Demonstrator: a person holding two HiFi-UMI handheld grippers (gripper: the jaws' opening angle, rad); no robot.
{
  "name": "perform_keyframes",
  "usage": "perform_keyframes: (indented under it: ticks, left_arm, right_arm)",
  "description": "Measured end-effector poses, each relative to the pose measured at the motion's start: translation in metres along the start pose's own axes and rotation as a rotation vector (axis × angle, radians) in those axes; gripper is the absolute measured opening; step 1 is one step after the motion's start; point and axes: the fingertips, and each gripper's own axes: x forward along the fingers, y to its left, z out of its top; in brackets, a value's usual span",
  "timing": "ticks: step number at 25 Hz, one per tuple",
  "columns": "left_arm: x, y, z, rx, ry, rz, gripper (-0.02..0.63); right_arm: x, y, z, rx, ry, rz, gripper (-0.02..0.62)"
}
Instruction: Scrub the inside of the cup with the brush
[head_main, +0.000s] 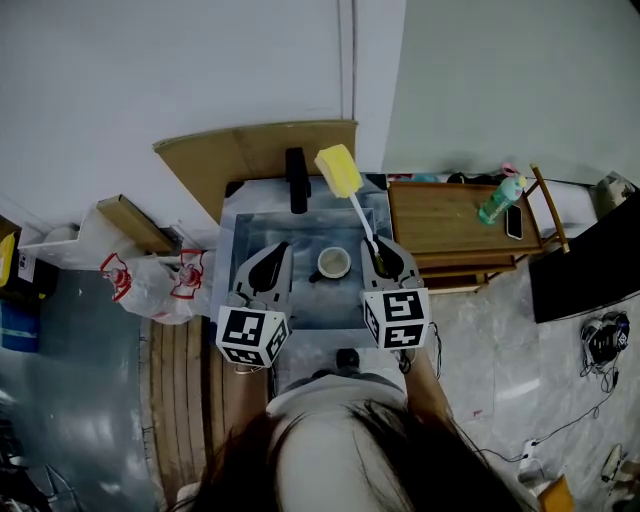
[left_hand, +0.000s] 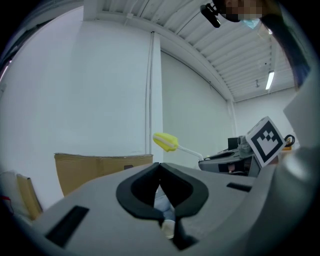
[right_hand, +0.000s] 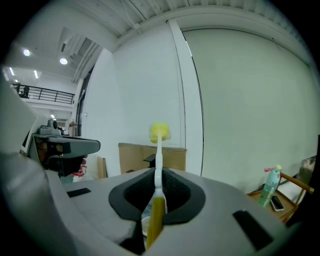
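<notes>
A small pale cup (head_main: 333, 262) stands upright in a grey-blue basin (head_main: 250, 240), between my two grippers. My right gripper (head_main: 384, 250) is shut on the brush's handle (right_hand: 156, 215). The white stem rises up and away to the yellow sponge head (head_main: 338, 170), well above the cup. In the right gripper view the stem runs straight up between the jaws (right_hand: 158, 172) to the sponge head (right_hand: 159, 131). My left gripper (head_main: 271, 252) hangs left of the cup, shut with nothing in it. In the left gripper view its tips (left_hand: 160, 166) meet, with the sponge head (left_hand: 165, 142) beyond them.
A black tap-like post (head_main: 297, 180) stands at the basin's back, with cardboard (head_main: 250, 155) against the wall behind. To the right is a wooden table (head_main: 450, 235) carrying a green bottle (head_main: 500, 200) and a phone (head_main: 514, 222). Plastic bags (head_main: 160, 285) lie on the left.
</notes>
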Motion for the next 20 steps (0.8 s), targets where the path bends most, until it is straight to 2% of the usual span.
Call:
perform_keyframes:
  ticks: [9, 15, 20]
  left_arm:
    - [-0.028, 0.003, 0.012, -0.003, -0.034, -0.002, 0.009]
    - [-0.048, 0.006, 0.012, -0.026, -0.046, 0.003, 0.009]
    - [-0.064, 0.004, 0.011, -0.036, -0.047, -0.011, 0.009]
  right_arm:
    - [-0.021, 0.017, 0.012, -0.016, -0.022, -0.024, 0.051]
    - [-0.036, 0.029, 0.009, -0.068, -0.001, -0.042, 0.051]
    - [-0.051, 0.039, 0.013, -0.061, -0.018, -0.052, 0.051]
